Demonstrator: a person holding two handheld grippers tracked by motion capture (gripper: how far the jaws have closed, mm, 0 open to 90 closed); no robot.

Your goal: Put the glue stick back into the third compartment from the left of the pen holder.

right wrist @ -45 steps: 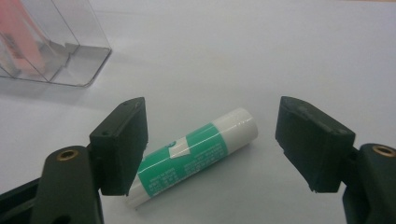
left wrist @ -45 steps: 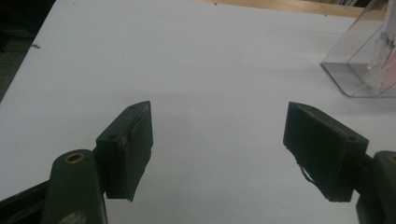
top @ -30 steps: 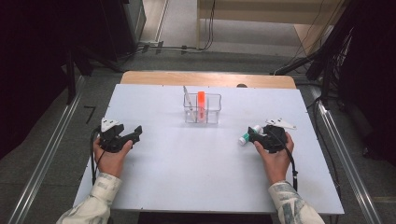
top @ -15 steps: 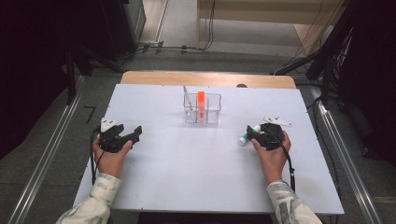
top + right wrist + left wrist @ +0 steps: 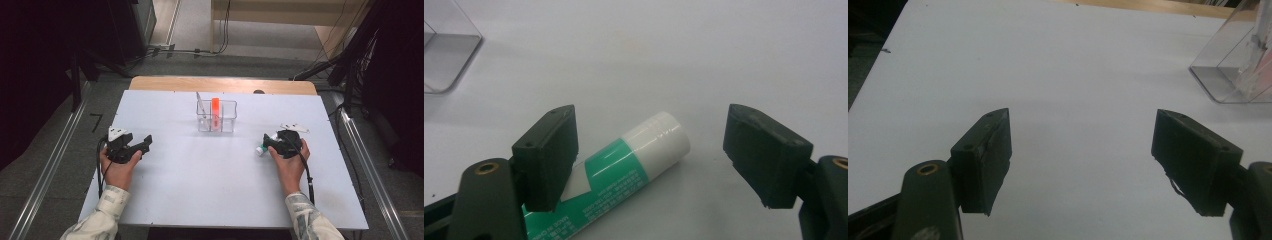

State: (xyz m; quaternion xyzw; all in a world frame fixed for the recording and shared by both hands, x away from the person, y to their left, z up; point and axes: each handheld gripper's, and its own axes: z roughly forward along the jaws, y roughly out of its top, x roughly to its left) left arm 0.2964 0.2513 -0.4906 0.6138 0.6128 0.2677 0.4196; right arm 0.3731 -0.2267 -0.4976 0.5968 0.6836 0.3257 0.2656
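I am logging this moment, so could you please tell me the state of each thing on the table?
Left hand-held gripper: open, holding nothing, over bare table.
Right hand-held gripper: open, jaws on either side of the tube, not closed on it.
Green and white tube: lying flat, capped.
Clear bin: upright, an orange item standing inside.

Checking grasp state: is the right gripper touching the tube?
Cannot tell. In the right gripper view the right gripper is open around the tube; one jaw overlaps the tube, hiding any contact, while the other stands clear.
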